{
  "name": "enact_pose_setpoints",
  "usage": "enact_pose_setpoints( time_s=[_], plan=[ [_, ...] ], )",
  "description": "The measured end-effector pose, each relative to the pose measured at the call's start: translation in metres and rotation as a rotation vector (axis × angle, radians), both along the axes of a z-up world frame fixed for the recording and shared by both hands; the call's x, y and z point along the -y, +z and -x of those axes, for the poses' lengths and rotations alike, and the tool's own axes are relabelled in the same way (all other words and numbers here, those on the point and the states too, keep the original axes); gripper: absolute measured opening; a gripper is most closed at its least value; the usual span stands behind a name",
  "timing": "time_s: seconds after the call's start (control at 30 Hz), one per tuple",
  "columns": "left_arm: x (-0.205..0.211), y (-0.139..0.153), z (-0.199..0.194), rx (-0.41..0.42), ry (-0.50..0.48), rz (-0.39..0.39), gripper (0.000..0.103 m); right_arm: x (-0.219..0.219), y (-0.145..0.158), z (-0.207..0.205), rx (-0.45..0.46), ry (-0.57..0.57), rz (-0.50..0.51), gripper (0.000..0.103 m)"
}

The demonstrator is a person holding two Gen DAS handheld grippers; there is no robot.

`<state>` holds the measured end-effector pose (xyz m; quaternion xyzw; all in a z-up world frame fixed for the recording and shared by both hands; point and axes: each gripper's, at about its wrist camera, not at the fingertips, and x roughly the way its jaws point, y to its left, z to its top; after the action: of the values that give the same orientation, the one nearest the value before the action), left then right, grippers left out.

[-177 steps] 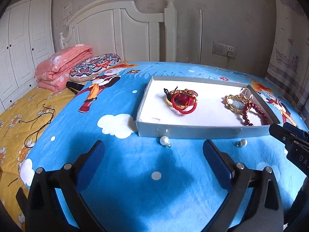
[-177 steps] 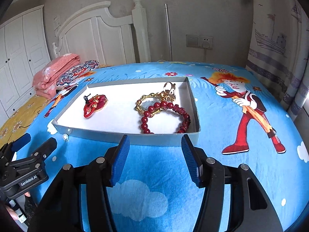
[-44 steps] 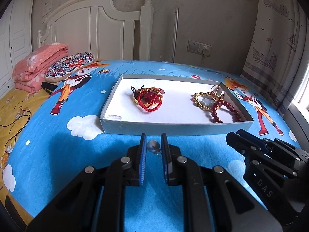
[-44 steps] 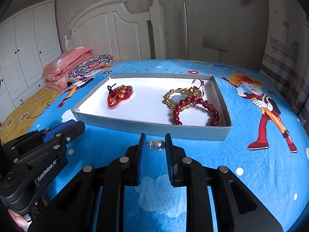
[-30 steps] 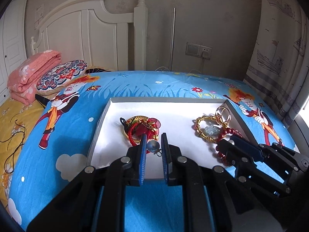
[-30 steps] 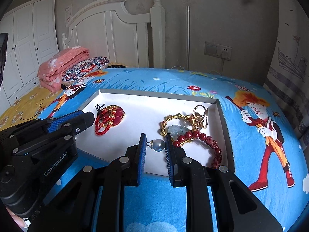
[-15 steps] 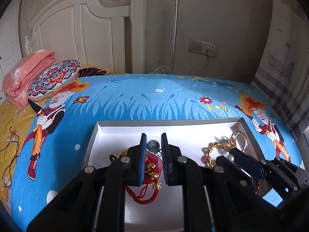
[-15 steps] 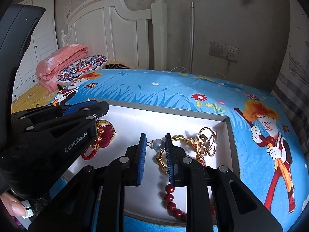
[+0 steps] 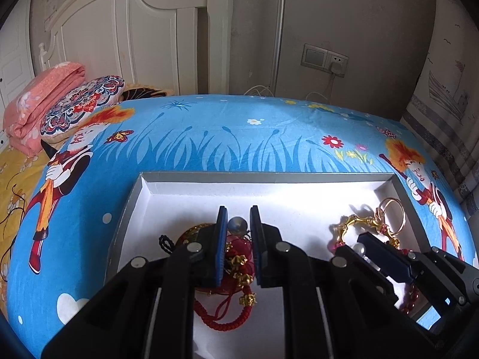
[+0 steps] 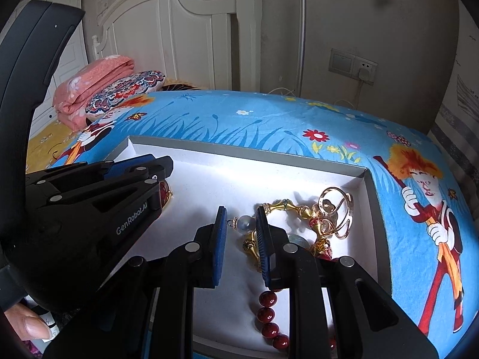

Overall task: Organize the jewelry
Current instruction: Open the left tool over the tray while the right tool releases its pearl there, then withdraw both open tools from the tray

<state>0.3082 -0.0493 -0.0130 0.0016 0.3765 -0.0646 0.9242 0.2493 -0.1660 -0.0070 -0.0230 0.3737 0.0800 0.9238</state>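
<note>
My left gripper [image 9: 238, 226] is shut on a grey pearl earring [image 9: 238, 225] and holds it over the white tray [image 9: 269, 191], above the red knotted charm [image 9: 236, 257]. My right gripper [image 10: 241, 223] is shut on a second pearl earring [image 10: 245, 223] and holds it over the tray [image 10: 227, 176], beside the gold bracelet [image 10: 284, 206] and the dark red bead bracelet [image 10: 269, 314]. The right gripper also shows in the left wrist view [image 9: 363, 249], the left one in the right wrist view [image 10: 161, 164].
The tray lies on a blue cartoon bedsheet [image 9: 239, 137]. A gold ring pendant [image 10: 336, 206] lies at the tray's right end. A pink folded blanket [image 9: 39, 95] and a patterned pillow [image 9: 86, 98] lie by the white headboard [image 9: 134, 36].
Both grippers have moved forward and lower over the tray, each still holding its pearl earring. The jaws of both stand a little wider than before.
</note>
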Motion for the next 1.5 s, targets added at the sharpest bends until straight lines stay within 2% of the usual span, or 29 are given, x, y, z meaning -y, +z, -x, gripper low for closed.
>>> enact_pose_setpoints(
  time_s=[0.07, 0.1, 0.13, 0.17, 0.2, 0.37, 0.43, 0.5, 0.6, 0.7, 0.9, 1.0, 1.13, 1.37, 1.5],
  plan=[
    [-0.002, 0.001, -0.001, -0.004, 0.011, 0.002, 0.018, 0.0, 0.0, 0.0, -0.002, -0.001, 0.001, 0.021],
    [-0.004, 0.002, -0.001, -0.005, 0.017, 0.005, 0.027, 0.0, 0.0, 0.0, -0.003, -0.003, 0.001, 0.025],
    [-0.005, 0.002, 0.0, -0.002, 0.021, 0.009, 0.044, 0.001, 0.0, 0.0, -0.005, -0.006, 0.0, 0.038],
    [-0.007, 0.004, 0.001, 0.01, 0.029, 0.01, 0.053, 0.002, -0.001, 0.0, -0.006, -0.011, -0.003, 0.048],
    [-0.008, 0.006, 0.003, 0.028, 0.042, 0.008, 0.067, 0.003, 0.0, 0.0, -0.003, -0.014, -0.01, 0.062],
    [-0.016, 0.014, 0.01, 0.069, 0.068, 0.002, 0.078, 0.005, 0.002, 0.003, 0.013, -0.015, -0.002, 0.062],
    [-0.021, 0.017, 0.014, 0.093, 0.089, 0.004, 0.089, 0.005, 0.003, 0.005, 0.015, -0.015, 0.001, 0.062],
    [-0.027, 0.021, 0.018, 0.106, 0.098, 0.016, 0.095, 0.005, 0.004, 0.008, 0.02, -0.013, 0.007, 0.062],
    [-0.033, 0.025, 0.025, 0.106, 0.09, 0.022, 0.098, 0.007, 0.009, 0.016, 0.032, -0.013, 0.012, 0.064],
    [-0.037, 0.029, 0.034, 0.111, 0.069, 0.011, 0.098, 0.011, 0.015, 0.029, 0.059, -0.024, 0.004, 0.071],
    [-0.043, 0.036, 0.059, 0.16, 0.071, -0.004, 0.098, 0.021, 0.026, 0.052, 0.1, -0.066, 0.007, 0.079],
    [-0.049, 0.04, 0.075, 0.184, 0.075, 0.032, 0.098, 0.03, 0.033, 0.064, 0.123, -0.102, -0.012, 0.083],
    [-0.054, 0.041, 0.098, 0.189, 0.097, 0.061, 0.098, 0.037, 0.038, 0.078, 0.12, -0.127, -0.029, 0.084],
    [-0.044, 0.046, 0.137, 0.222, 0.053, 0.019, 0.098, 0.04, 0.045, 0.102, 0.132, -0.136, -0.02, 0.084],
    [-0.034, 0.047, 0.154, 0.231, 0.042, -0.031, 0.098, 0.041, 0.048, 0.106, 0.122, -0.142, -0.009, 0.084]
  ],
)
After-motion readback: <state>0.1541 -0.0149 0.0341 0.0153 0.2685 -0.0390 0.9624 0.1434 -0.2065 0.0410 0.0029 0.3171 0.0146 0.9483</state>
